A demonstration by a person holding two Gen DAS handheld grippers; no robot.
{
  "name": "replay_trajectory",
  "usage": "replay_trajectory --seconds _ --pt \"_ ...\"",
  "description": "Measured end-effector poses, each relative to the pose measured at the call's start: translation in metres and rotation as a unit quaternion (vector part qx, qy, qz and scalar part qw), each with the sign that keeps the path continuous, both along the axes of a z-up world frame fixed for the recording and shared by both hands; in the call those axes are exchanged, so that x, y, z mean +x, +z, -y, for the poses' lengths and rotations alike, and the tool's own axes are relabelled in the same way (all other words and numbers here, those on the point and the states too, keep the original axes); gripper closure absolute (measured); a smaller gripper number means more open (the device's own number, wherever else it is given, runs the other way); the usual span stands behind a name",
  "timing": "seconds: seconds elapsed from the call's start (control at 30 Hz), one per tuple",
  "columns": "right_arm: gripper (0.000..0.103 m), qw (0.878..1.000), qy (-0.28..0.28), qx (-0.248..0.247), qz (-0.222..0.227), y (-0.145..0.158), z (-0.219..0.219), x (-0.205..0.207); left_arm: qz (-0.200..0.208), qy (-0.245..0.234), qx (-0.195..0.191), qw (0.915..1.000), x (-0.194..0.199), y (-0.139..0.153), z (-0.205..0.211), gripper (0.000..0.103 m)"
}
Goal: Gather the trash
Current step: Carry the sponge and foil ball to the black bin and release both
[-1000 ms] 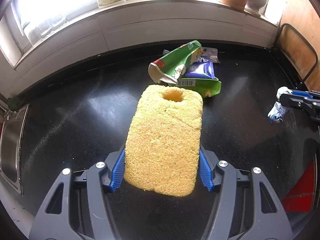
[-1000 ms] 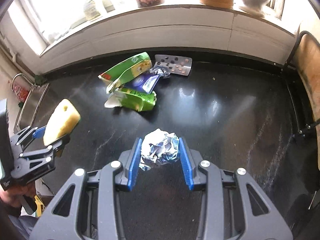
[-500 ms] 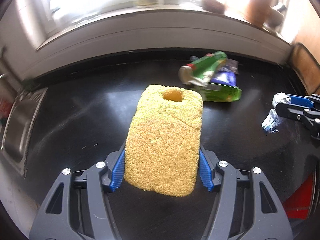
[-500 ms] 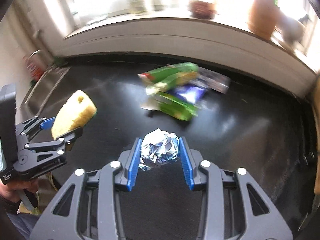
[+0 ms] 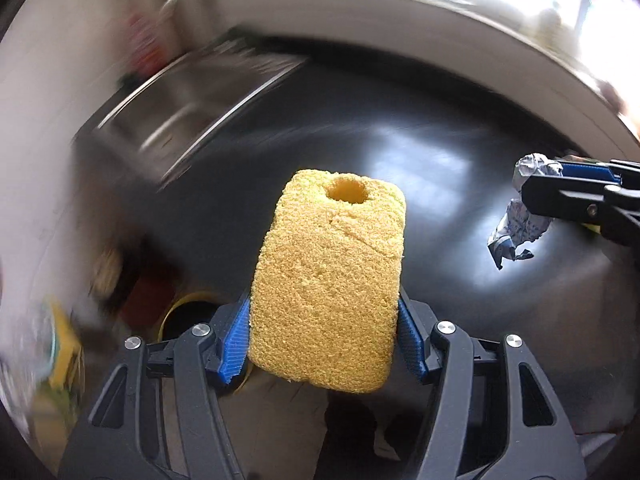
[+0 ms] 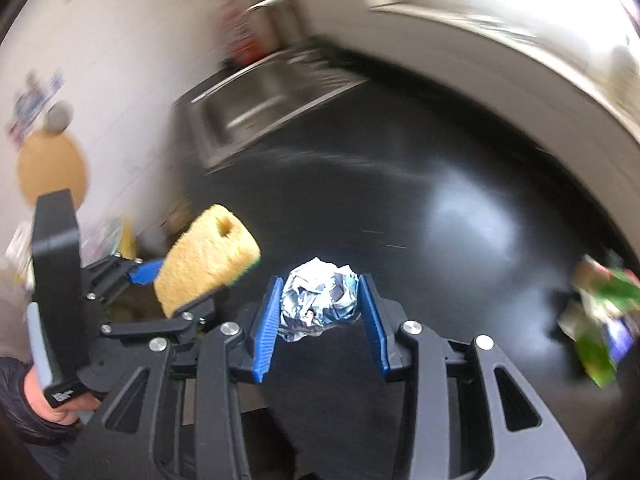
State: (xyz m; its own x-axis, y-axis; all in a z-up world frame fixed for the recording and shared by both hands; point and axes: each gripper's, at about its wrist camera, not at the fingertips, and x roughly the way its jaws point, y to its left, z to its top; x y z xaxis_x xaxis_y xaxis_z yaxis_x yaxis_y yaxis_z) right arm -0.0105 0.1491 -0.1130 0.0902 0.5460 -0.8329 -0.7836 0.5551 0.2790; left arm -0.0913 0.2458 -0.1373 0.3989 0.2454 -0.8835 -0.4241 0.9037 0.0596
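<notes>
Gripping a yellow sponge (left tool), right tool clamps crumpled foil.

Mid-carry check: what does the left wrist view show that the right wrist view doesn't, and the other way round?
Only the left wrist view: a yellow-rimmed bin low behind the left tool, apparently off the counter edge.

Only the right wrist view: the blurred green wrappers on the counter's right side, and the hand gripping the left tool.

Both: the sponge clamped in the left tool, the foil ball clamped in the right tool, the black counter and the sink, which is motion-blurred.
</notes>
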Motion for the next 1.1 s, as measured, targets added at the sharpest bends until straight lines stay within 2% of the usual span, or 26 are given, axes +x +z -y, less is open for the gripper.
replay_trajectory --seconds 0.17,0.3,0.4,0.57,0.63,0.8,0.87,0.9,0.93,1.1 --pt "0.064 0.994 0.104 -0.012 -0.035 -0.027 -0.093 -0.043 -0.018 0.096 -0.018 0.9951 -0.064 -0.026 -0.057 0.042" --pt "0.063 0.984 0.169 -0.036 -0.048 -0.056 -0.163 -0.076 -0.033 0.156 -0.037 0.9866 -0.108 -0.050 -0.095 0.042" --pt "0.063 0.976 0.201 -0.059 -0.058 -0.081 -0.206 -0.094 -0.037 0.189 -0.053 0.9799 -0.135 -0.070 -0.125 0.042" --pt "0.063 0.968 0.232 -0.082 -0.058 -0.102 -0.256 -0.119 -0.025 0.228 -0.075 0.9706 -0.160 -0.089 -0.163 0.042" --pt "0.062 0.966 0.237 -0.085 -0.054 -0.107 -0.274 -0.125 -0.016 0.239 -0.087 0.9670 -0.168 -0.094 -0.177 0.042" --pt "0.060 0.962 0.254 -0.092 -0.047 -0.109 -0.314 -0.132 -0.008 0.248 -0.086 0.9649 -0.170 -0.102 -0.199 0.042" --pt "0.056 0.961 0.258 -0.093 -0.045 -0.110 -0.324 -0.133 -0.007 0.248 -0.086 0.9650 -0.170 -0.105 -0.204 0.037" --pt "0.047 0.960 0.260 -0.094 -0.046 -0.110 -0.326 -0.132 -0.008 0.247 -0.085 0.9652 -0.171 -0.106 -0.206 0.031" --pt "0.045 0.960 0.260 -0.094 -0.045 -0.110 -0.327 -0.131 -0.009 0.247 -0.078 0.9658 -0.172 -0.107 -0.208 0.026" --pt "0.040 0.962 0.251 -0.094 -0.046 -0.108 -0.322 -0.122 -0.019 0.248 -0.070 0.9661 -0.178 -0.111 -0.215 0.024"
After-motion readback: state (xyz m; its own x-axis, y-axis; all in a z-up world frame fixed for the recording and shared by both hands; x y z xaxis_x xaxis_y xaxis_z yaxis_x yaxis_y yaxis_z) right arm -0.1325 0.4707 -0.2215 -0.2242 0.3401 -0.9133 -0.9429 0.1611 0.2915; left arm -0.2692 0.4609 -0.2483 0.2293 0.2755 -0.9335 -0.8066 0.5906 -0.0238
